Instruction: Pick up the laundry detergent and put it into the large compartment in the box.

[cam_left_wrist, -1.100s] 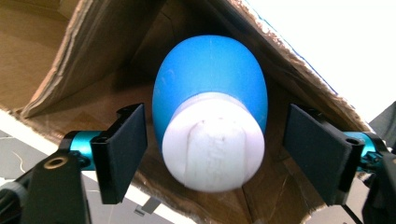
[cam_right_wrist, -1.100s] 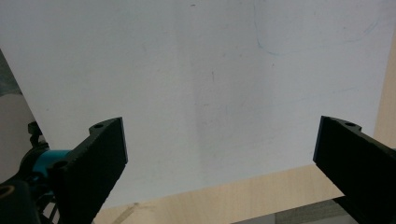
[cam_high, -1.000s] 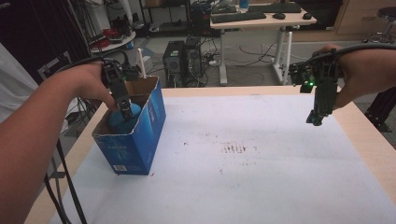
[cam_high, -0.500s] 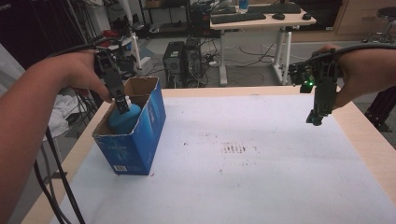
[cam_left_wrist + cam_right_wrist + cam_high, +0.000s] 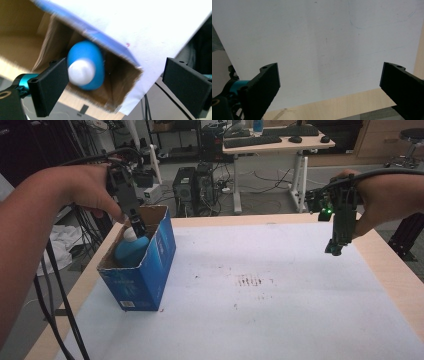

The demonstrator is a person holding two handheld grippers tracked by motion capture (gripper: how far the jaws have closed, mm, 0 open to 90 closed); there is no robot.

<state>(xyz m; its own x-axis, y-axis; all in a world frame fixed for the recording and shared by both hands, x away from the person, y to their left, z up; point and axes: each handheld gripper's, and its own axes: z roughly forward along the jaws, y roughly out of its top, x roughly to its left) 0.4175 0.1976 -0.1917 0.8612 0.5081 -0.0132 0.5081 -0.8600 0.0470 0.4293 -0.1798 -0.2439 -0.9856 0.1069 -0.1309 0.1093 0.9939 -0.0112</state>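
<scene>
A blue cardboard box (image 5: 150, 270) stands open-topped at the table's left edge. Inside it lies a blue bottle (image 5: 131, 251) with a white cap (image 5: 81, 72). My left gripper (image 5: 137, 227) hangs just above the box's mouth, over the bottle. Its jaws have just been opening and stand wide, with nothing pressed between them. In the left gripper view the bottle (image 5: 87, 60) sits down in the box (image 5: 117, 82), beyond the left gripper (image 5: 116, 67). My right gripper (image 5: 334, 251) points down above the table's right side, open and empty, over the white sheet (image 5: 324, 37).
White paper (image 5: 280, 320) covers the wooden table, with dark smudges (image 5: 250, 281) near the middle. Black cables (image 5: 55, 285) hang off the left edge. A desk (image 5: 280, 142) and a computer tower (image 5: 192, 190) stand behind the table.
My left gripper has lifted up out of the box and spread its jaws, leaving the blue bottle in the box. The right gripper has stayed put.
</scene>
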